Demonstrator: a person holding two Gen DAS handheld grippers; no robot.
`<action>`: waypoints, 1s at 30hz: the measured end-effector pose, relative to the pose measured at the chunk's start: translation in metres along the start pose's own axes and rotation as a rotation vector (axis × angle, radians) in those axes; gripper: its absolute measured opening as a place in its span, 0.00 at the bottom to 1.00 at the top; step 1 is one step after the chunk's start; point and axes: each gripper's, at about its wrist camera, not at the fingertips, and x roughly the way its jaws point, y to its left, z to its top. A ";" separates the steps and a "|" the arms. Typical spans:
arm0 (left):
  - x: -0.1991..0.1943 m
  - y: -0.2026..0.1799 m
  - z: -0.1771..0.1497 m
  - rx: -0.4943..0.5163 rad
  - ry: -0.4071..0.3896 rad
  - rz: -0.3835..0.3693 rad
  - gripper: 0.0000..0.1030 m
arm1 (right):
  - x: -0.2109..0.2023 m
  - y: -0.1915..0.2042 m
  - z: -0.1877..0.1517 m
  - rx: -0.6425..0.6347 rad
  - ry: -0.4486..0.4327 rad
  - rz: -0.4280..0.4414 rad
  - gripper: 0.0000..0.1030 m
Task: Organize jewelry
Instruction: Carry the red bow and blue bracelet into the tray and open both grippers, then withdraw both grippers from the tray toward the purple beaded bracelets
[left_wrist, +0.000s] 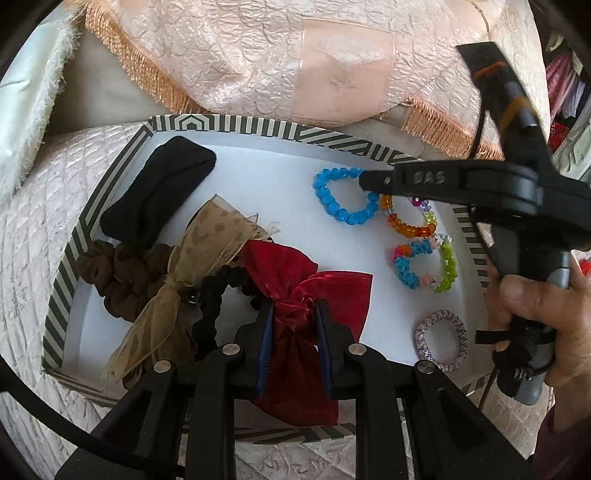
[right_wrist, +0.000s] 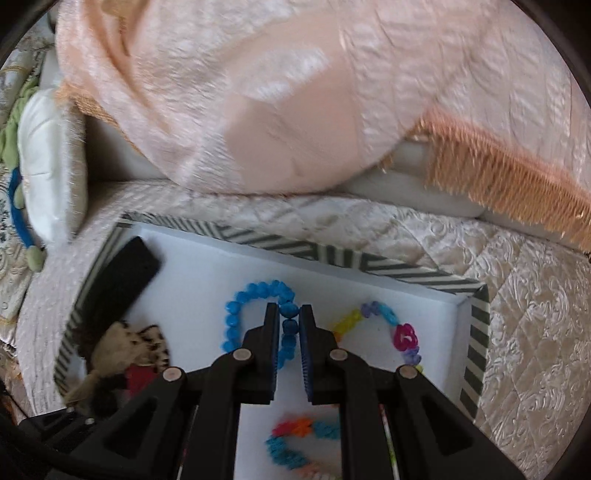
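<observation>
A white tray (left_wrist: 258, 173) with a striped rim lies on a quilted bed. My left gripper (left_wrist: 295, 308) is shut on the knot of a red organza bow (left_wrist: 291, 277) at the tray's near edge. My right gripper (right_wrist: 289, 310) is shut on a blue bead bracelet (right_wrist: 236, 314), pinching beads on its right side. The left wrist view shows that gripper's (left_wrist: 369, 181) tip on the same blue bracelet (left_wrist: 332, 205) at the tray's far right. Beside it lie a rainbow bead bracelet (left_wrist: 410, 225), a multicoloured loom bracelet (left_wrist: 421, 266) and a grey braided hair tie (left_wrist: 441, 339).
A black fabric band (left_wrist: 162, 192), a brown scrunchie (left_wrist: 122, 273), a tan sheer bow (left_wrist: 177, 291) and a black scrunchie (left_wrist: 218, 295) crowd the tray's left half. A peach fringed cushion (left_wrist: 288, 55) lies just behind the tray. A hand (left_wrist: 535, 310) holds the right gripper's handle.
</observation>
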 end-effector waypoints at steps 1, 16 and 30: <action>0.001 0.000 0.000 0.001 -0.002 0.002 0.00 | 0.004 -0.001 -0.001 0.005 0.011 -0.004 0.10; -0.031 -0.009 -0.009 0.036 -0.067 0.057 0.17 | -0.056 0.008 -0.030 0.012 -0.059 0.031 0.37; -0.084 -0.015 -0.038 0.053 -0.123 0.086 0.17 | -0.138 0.008 -0.101 0.027 -0.123 0.040 0.49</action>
